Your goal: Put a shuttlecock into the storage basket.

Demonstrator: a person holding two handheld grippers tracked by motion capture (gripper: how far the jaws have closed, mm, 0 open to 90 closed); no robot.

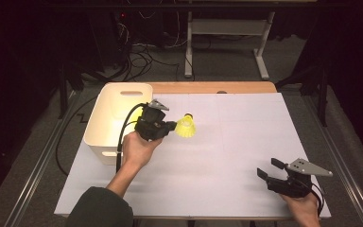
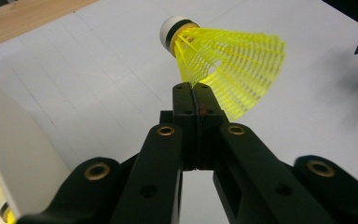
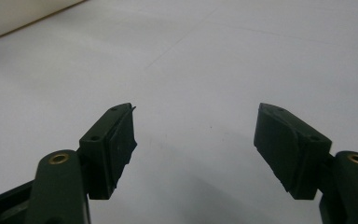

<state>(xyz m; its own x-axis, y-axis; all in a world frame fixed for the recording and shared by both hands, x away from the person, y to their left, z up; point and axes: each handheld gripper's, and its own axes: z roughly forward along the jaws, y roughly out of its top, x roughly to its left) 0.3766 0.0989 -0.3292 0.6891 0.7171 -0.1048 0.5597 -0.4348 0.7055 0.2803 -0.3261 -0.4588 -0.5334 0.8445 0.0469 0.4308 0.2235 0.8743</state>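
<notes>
One yellow shuttlecock (image 2: 223, 70), nylon mesh skirt with a white cork cap banded in black, held clear of the tabletop (image 1: 227, 156) just to the right of the white plastic bin (image 1: 105, 124). Left gripper (image 1: 172, 126): fingers (image 2: 184, 109) pressed together, pinching the edge of the skirt near its narrow end, cap pointing up and away. Right gripper (image 1: 269, 169): fingers (image 3: 114, 142) spread wide with nothing between them, resting low over the tabletop at the near right, well apart from the item. Handling, as judged: very light, so a gentle pinch suffices; the skirt is springy and open-weave, likely to flex or crease under hard pressure; the cap is firmer and rounder, apt to slip. Best hold: skirt rim or ribs. More yellow shows inside the bin in the left gripper view, probably another shuttlecock.
</notes>
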